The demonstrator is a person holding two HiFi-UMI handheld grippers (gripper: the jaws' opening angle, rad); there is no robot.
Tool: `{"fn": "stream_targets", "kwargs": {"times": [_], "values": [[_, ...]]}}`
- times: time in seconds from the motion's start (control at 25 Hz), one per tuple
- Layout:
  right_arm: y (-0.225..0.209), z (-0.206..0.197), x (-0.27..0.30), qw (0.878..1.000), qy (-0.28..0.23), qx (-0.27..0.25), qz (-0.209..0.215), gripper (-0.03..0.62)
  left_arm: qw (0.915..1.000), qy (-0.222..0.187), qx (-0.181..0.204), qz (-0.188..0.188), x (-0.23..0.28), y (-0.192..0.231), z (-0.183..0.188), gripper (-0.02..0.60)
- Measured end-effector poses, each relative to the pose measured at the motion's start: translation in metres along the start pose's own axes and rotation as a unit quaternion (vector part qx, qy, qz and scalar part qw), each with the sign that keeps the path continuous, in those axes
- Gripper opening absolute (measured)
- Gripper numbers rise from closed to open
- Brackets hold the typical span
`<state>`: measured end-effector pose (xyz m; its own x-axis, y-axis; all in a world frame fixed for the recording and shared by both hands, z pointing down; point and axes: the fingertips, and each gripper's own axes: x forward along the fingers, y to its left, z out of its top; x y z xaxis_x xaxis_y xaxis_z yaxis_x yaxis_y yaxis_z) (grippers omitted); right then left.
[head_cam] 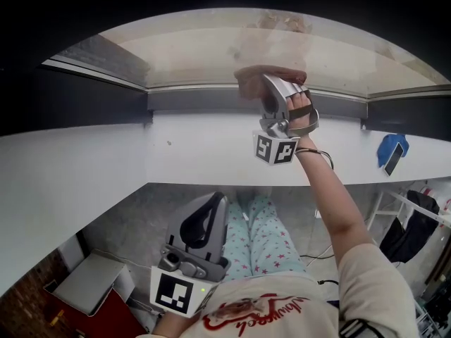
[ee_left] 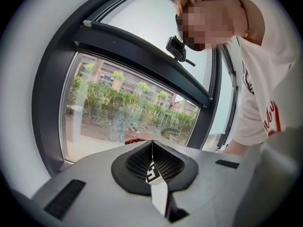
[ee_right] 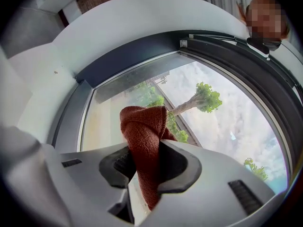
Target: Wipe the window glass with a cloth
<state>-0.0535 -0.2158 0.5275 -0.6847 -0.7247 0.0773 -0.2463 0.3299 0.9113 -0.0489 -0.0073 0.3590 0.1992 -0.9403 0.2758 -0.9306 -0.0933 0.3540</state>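
A rust-red knitted cloth (ee_right: 144, 132) is pinched between the jaws of my right gripper (ee_right: 147, 161), which is shut on it. The cloth's bunched end pokes out toward the window glass (ee_right: 213, 122). In the head view, the right gripper (head_cam: 268, 84) is raised to the lower edge of the glass (head_cam: 211, 48), with the cloth (head_cam: 248, 82) against the pane by the dark frame. My left gripper (head_cam: 213, 204) hangs low in front of the person's legs, far from the window. In the left gripper view it (ee_left: 152, 149) is shut and holds nothing.
A wide white sill (head_cam: 106, 160) runs below the dark window frame (head_cam: 197, 98). A blue item (head_cam: 391, 150) lies on the sill at right. A grey box (head_cam: 91, 284) and a red object (head_cam: 106, 322) sit on the floor at lower left.
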Motion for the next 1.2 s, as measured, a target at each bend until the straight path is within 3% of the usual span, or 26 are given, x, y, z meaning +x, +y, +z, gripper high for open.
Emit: {"fn": "stream_targets", "kwargs": {"times": [0.56,1.0,1.2], "values": [[0.077,-0.039,0.002,0.996,0.031,-0.026,0.081,0.107,0.9997,0.022,-0.004,0.013,0.000,0.000,-0.021,0.021],[0.101,-0.047,0.006,0.996,0.040,0.017,0.082,0.107,0.9992,0.032,-0.016,0.017,0.004,0.004,-0.031,0.021],[0.120,-0.058,0.006,0.993,0.053,-0.004,0.109,0.107,0.9992,0.032,-0.012,0.021,0.002,0.007,-0.032,0.021]]}}
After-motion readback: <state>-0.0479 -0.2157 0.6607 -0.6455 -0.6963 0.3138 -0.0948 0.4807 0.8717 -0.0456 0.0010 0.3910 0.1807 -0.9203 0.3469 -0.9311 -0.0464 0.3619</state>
